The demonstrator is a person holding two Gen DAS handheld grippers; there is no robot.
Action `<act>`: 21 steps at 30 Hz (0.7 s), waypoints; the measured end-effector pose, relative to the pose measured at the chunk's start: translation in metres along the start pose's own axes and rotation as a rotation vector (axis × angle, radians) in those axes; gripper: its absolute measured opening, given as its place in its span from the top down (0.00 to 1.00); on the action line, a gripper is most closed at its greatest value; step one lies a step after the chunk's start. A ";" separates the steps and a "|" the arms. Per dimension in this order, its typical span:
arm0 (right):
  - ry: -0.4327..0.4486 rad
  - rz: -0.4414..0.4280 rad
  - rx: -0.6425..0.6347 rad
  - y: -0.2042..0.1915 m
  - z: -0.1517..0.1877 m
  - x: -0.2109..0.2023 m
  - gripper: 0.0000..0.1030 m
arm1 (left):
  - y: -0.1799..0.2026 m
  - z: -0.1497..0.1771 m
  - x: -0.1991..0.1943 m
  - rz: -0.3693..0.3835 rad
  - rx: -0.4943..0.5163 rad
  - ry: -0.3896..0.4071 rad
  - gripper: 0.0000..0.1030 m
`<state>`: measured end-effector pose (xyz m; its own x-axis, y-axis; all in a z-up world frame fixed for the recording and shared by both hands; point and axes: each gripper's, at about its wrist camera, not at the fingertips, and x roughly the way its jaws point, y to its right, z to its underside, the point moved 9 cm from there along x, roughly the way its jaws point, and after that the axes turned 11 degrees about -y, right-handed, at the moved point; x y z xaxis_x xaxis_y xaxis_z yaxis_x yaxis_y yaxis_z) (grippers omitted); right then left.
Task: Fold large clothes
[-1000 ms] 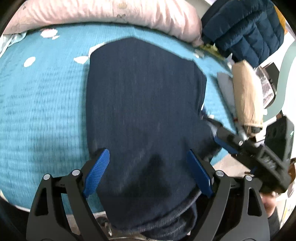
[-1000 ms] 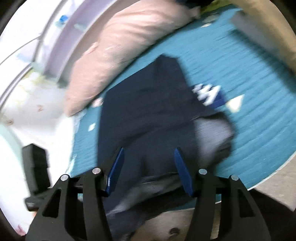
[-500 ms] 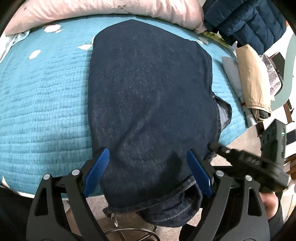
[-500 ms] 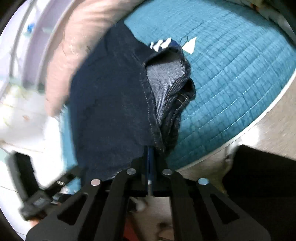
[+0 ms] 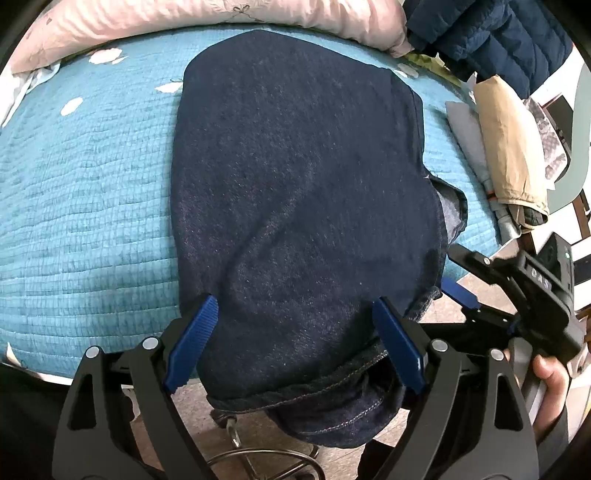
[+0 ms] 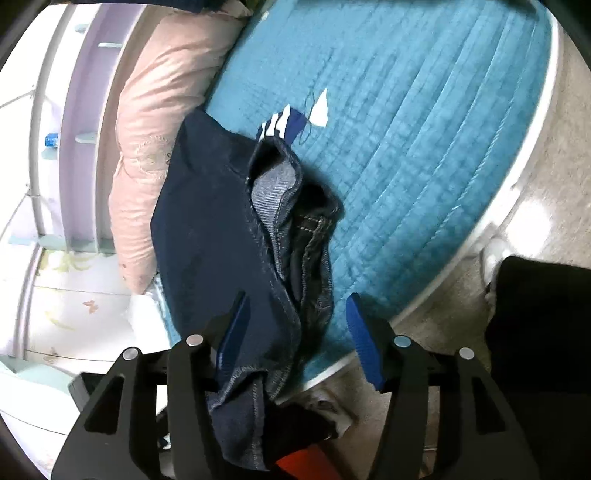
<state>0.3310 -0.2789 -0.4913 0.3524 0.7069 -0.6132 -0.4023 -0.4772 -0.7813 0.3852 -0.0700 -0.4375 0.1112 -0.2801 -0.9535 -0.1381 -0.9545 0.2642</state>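
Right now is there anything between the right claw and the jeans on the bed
Nothing visible. The right claw is opening right over the dark jeans, whose bunched edge lies between its fingers. The teal bed cover beside them is bare.

jeans lie on the quilt (pillow behind them).
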 end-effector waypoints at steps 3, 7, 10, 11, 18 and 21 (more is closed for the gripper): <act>-0.038 -0.010 -0.005 0.001 0.002 0.014 0.48 | 0.001 0.000 0.001 -0.004 0.002 -0.003 0.16; -0.038 -0.011 -0.018 -0.002 -0.002 0.017 0.48 | 0.003 0.000 0.003 -0.005 -0.003 -0.005 0.16; -0.023 -0.030 -0.002 0.000 -0.008 0.016 0.48 | 0.003 0.000 0.003 -0.005 -0.003 -0.006 0.16; -0.027 -0.028 -0.003 0.000 -0.010 0.019 0.48 | 0.003 0.000 0.003 -0.005 -0.003 -0.007 0.16; 0.032 -0.068 -0.089 -0.027 -0.007 0.004 0.49 | 0.000 -0.001 0.004 0.009 -0.016 -0.017 0.14; -0.019 -0.079 -0.014 -0.013 -0.012 0.023 0.49 | 0.001 -0.002 0.007 0.017 -0.020 -0.028 0.14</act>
<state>0.3539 -0.2628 -0.4963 0.3668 0.7523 -0.5472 -0.3623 -0.4263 -0.8289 0.3880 -0.0726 -0.4433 0.0814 -0.2933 -0.9525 -0.1201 -0.9516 0.2828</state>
